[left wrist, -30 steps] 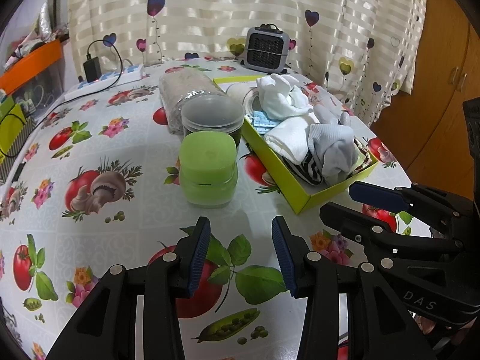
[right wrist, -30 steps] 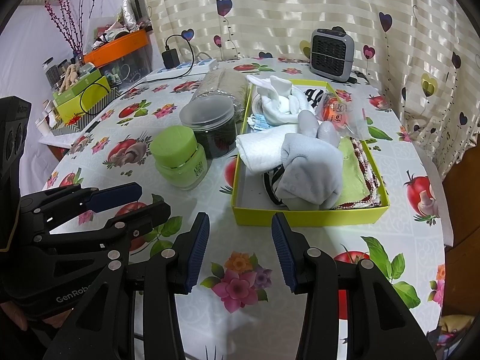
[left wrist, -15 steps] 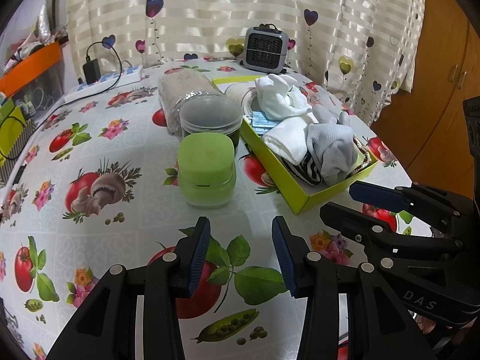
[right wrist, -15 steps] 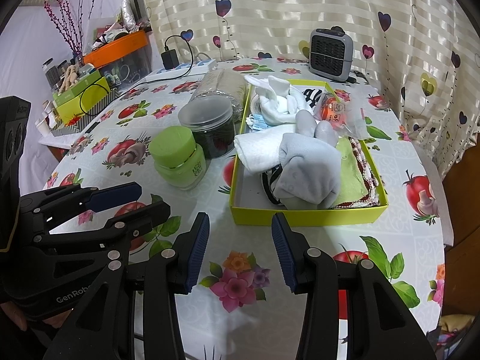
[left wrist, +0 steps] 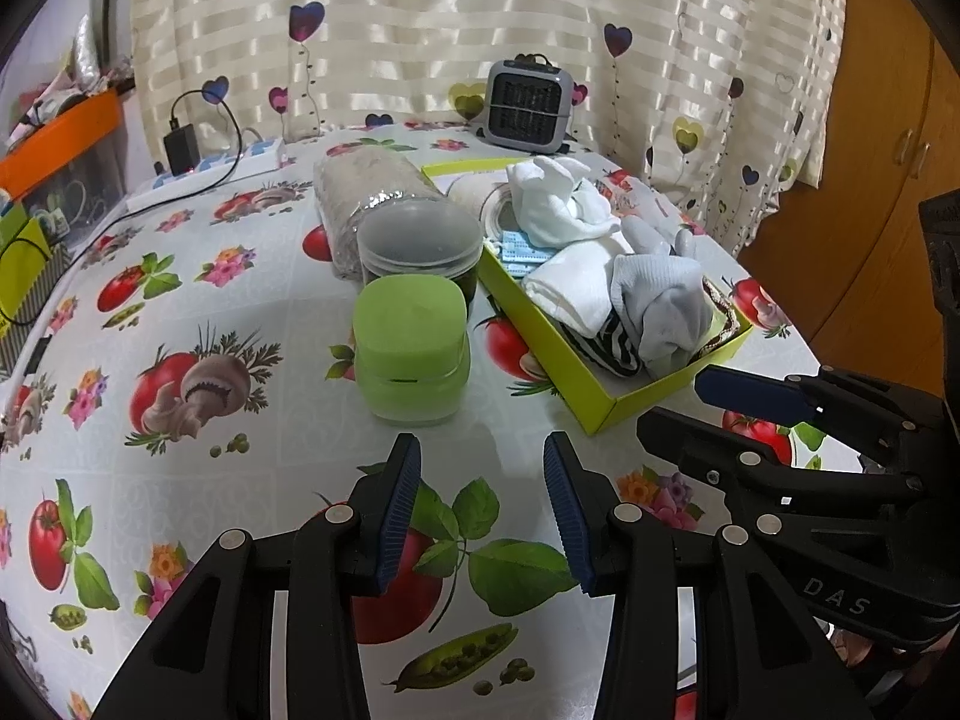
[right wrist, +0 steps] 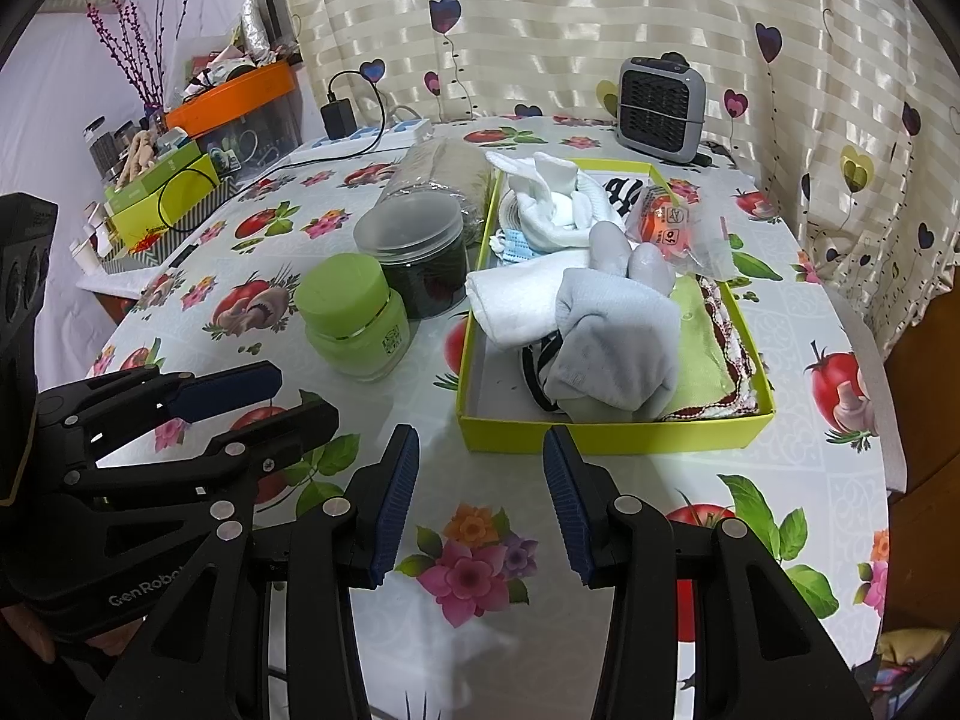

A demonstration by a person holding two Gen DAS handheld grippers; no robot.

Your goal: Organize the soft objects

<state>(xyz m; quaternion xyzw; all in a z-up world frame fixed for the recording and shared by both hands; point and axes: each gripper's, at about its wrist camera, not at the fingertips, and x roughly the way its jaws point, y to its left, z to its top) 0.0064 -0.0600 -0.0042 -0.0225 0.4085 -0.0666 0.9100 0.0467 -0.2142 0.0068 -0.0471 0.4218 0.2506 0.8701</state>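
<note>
There's the yellow-green box [right wrist: 606, 438] on the worktop, crammed with soft things: a grey sock [right wrist: 612, 348] bunched at the near end, a folded white cloth [right wrist: 510, 306] beside it, white socks [right wrist: 552, 204] tangled further back, a green cloth [right wrist: 699, 348] lying flat underneath.

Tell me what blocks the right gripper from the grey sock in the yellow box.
Only the box's near wall lies between the open right gripper and the grey sock; the sock sits atop the pile, reachable from above.

Your left gripper [left wrist: 480, 510] hangs open; green jar [left wrist: 411, 348] at twelve o'clock, sock-filled yellow box [left wrist: 591, 387] at two.
</note>
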